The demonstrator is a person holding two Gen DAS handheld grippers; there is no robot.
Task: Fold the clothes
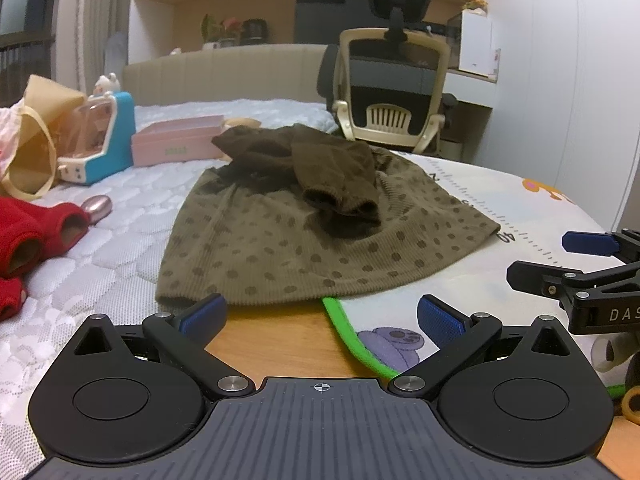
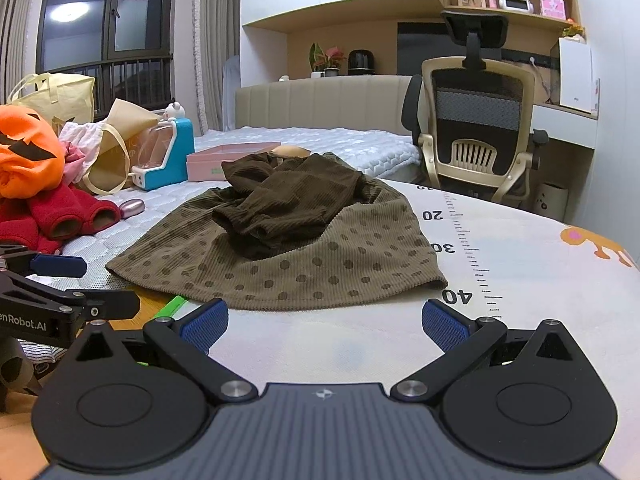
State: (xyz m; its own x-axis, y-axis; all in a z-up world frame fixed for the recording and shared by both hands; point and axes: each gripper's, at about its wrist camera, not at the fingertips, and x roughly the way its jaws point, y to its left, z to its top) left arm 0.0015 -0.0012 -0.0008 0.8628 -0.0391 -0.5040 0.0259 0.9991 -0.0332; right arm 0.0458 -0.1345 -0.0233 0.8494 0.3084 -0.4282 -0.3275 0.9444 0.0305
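An olive-brown dotted garment (image 1: 304, 240) (image 2: 288, 256) lies spread across a white quilted mat and a printed play mat, its darker brown sleeves (image 1: 332, 176) (image 2: 276, 204) folded onto its middle. My left gripper (image 1: 320, 316) stands open just short of the garment's near hem, nothing between its blue pads. My right gripper (image 2: 324, 316) is open too, close to the hem's right part, empty. Each gripper shows at the edge of the other's view: the right one (image 1: 580, 264) and the left one (image 2: 60, 280).
Red clothing (image 1: 32, 236) (image 2: 60, 212), an orange pumpkin item (image 2: 28, 152), a beige bag (image 1: 36, 140), a blue toy (image 1: 100, 144) and a pink box (image 1: 176, 140) crowd the left. An office chair (image 2: 476, 132) stands behind. The play mat with a ruler print (image 2: 480, 264) extends right.
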